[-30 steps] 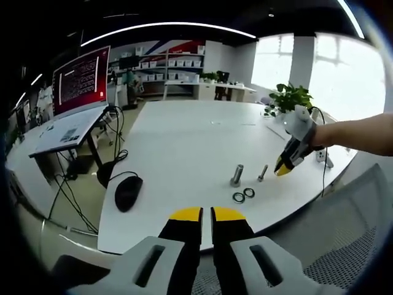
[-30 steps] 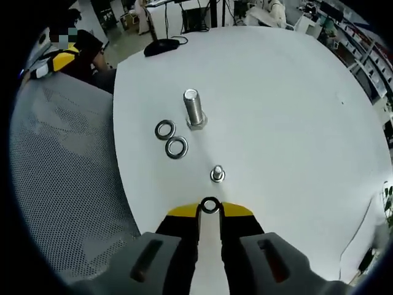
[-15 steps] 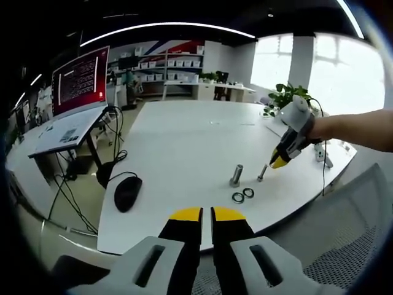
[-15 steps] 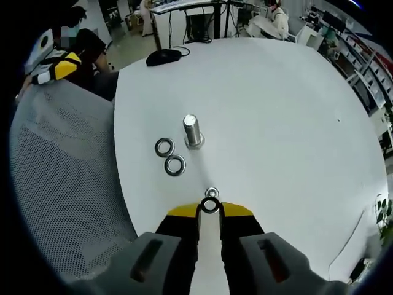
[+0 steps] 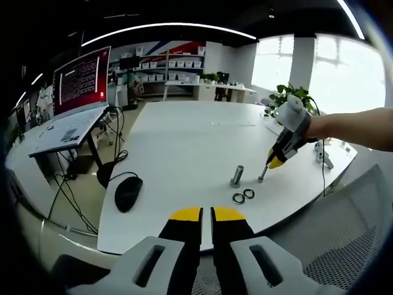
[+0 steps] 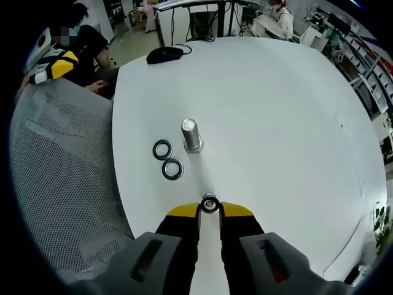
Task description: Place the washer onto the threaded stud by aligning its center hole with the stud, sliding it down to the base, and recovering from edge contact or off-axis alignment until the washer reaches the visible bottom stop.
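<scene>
The washer (image 6: 209,204) sits pinched between the yellow tips of the right gripper (image 6: 209,209), held directly over the top of the small threaded stud (image 5: 262,174); in the right gripper view the stud's head shows through and just behind the ring, so whether the hole has begun to pass over it cannot be told. In the left gripper view the right gripper (image 5: 274,163) comes in from the right on a person's bare forearm (image 5: 353,129), its yellow tip touching the top of the stud, which stands upright on the white tabletop (image 6: 276,110). Just beside the stud stands a larger bolt (image 6: 191,134), head down, and near it two spare washers (image 6: 167,159) lie flat side by side. A black mouse (image 5: 128,192) rests well apart near the tabletop's edge. The left gripper (image 5: 206,214) hangs off the near edge, its fingers (image 5: 185,214) clenched together on nothing. A grey mesh chair back (image 6: 61,184) lies beside the tabletop.
</scene>
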`<action>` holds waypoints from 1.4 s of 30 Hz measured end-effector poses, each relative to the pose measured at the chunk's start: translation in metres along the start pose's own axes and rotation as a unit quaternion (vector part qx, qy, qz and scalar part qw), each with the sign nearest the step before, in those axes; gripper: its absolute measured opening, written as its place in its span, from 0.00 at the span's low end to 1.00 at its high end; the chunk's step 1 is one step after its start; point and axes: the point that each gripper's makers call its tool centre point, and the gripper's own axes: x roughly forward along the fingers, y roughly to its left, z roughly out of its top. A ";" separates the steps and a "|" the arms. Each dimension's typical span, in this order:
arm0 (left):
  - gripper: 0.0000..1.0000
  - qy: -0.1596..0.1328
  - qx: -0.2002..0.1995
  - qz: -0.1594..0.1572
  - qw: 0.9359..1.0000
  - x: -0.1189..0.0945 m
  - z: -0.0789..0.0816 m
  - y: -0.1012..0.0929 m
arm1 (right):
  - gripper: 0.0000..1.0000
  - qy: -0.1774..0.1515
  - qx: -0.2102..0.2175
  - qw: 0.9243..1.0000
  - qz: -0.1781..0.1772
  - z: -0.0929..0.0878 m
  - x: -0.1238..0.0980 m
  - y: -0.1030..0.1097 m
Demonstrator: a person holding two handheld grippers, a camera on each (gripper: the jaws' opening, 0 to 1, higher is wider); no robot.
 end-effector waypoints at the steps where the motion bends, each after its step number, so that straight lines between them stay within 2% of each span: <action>1: 0.03 0.000 0.000 0.000 1.000 0.000 0.000 0.000 | 0.13 0.000 0.000 1.000 0.001 0.000 0.000 0.000; 16: 0.03 0.003 -0.003 0.004 1.000 0.000 -0.001 0.002 | 0.14 0.012 0.000 1.000 0.012 -0.005 0.019 0.000; 27: 0.02 0.017 -0.003 0.009 1.000 0.000 -0.005 0.003 | 0.14 0.028 -0.008 0.999 0.020 -0.013 0.043 0.004; 34: 0.02 0.024 -0.003 0.010 1.000 0.001 -0.007 0.003 | 0.15 0.030 -0.013 0.999 0.021 -0.014 0.049 0.003; 38: 0.02 0.026 -0.002 0.011 1.000 0.001 -0.008 0.004 | 0.32 0.031 -0.010 0.999 0.011 -0.018 0.049 -0.001; 42: 0.02 0.027 -0.001 0.010 1.000 0.001 -0.008 0.004 | 0.38 0.024 0.005 1.000 0.011 -0.022 0.042 0.000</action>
